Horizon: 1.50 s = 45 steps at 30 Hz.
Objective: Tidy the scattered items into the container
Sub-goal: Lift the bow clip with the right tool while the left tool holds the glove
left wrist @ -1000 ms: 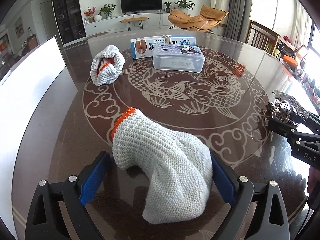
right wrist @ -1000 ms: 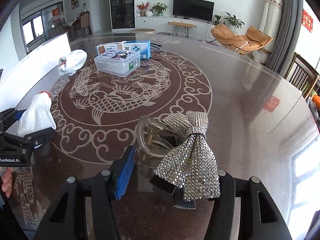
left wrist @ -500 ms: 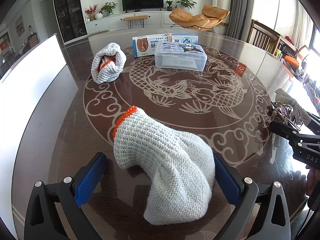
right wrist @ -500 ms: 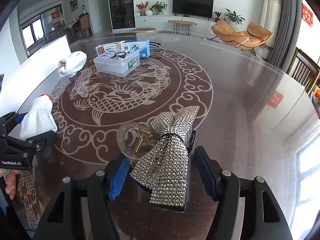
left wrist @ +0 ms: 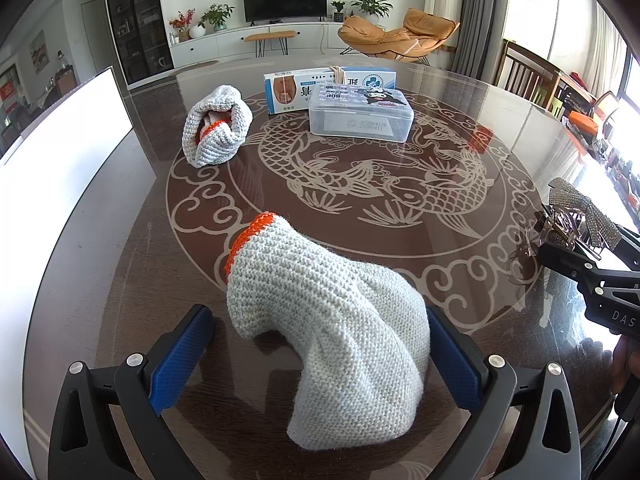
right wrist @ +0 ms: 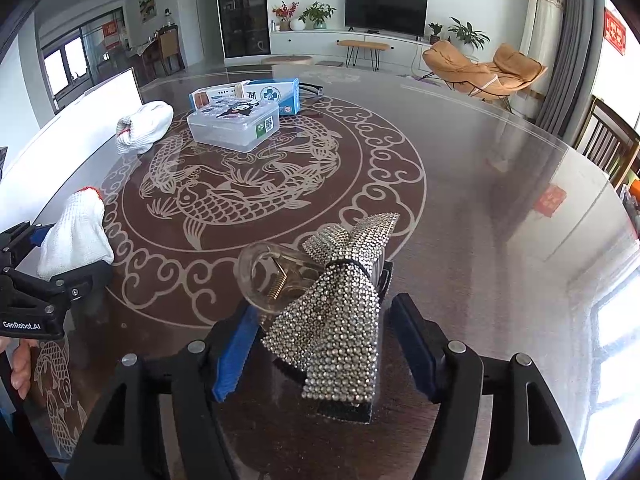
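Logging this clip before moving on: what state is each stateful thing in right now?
Left gripper: open, astride the near glove.
Near glove: crumpled on the table, unheld.
Far glove: bunched up.
Right gripper: jaws just opening, open.
Rhinestone hair clip: lying between them, released.
Clear plastic box: lid shut.

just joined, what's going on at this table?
A person holds a gripper in each hand over a glass-topped table. The left gripper stands open around a knitted glove. The right gripper's jaws have just been opening around a rhinestone bow hair clip, which lies between them, unpressed. A second glove, a clear plastic box and a carton sit farther away.
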Available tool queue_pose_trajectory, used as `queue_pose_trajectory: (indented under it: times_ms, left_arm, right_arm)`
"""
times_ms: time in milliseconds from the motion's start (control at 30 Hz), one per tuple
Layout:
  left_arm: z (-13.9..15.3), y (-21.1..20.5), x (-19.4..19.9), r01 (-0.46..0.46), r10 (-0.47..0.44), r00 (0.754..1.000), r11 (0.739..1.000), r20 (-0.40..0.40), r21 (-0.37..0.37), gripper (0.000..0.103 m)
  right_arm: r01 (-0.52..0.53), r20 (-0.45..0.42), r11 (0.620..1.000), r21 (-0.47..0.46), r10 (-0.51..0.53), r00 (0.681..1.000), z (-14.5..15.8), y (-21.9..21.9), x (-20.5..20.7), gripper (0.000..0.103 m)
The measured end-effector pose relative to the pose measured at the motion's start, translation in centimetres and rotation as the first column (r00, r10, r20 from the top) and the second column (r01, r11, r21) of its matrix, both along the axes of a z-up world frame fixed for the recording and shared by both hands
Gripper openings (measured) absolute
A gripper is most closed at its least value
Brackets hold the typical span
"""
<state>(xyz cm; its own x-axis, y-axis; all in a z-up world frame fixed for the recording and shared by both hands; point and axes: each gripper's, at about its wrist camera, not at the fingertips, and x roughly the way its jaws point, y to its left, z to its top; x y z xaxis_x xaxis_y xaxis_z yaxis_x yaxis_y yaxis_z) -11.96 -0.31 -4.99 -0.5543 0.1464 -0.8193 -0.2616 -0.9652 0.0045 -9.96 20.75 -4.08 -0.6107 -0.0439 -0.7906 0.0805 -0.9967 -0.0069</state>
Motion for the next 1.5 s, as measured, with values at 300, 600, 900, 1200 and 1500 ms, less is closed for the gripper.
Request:
queue_pose_trajectory:
  times_ms: [300,600,900,1200,1500]
  left_arm:
    - [0.0,0.0,0.0,0.0,0.0,1.0,1.0,0.001,0.0,0.103]
    - [0.0,0.0,0.0,0.0,0.0,1.0,1.0,0.001,0.0,0.103]
    - [0.0,0.1,0.0,-0.001,0.001,1.0,1.0,0.002,-0.002,0.103]
    - [0.6,-1.6,-1.0,0.1,-0.108,0.989,0.991,0.096,0.093,0.103]
    - [0.0,0.8,-1.7,0.013,-0.006,0.991,0.999,0.136,-0.046,0.103]
  right_arm:
    - [0.0,0.0,1.0,0.0,0.0,1.0,0.0,0.0,0.0,0.069]
    - [0.0,0.0,1.0,0.0,0.0,1.0,0.0,0.0,0.0,0.069]
    - [0.001,0.0,1.0,-0.001,-0.001,1.0,0.0,0.0,0.0,0.07]
    - [0.0,0.0,1.0,-0.003,0.0,1.0,0.0,0.0,0.0,0.07]
    - [-0.002,-0.002,1.0,-0.028,0.002,1.0,0.1,0.0,0.1,0.071]
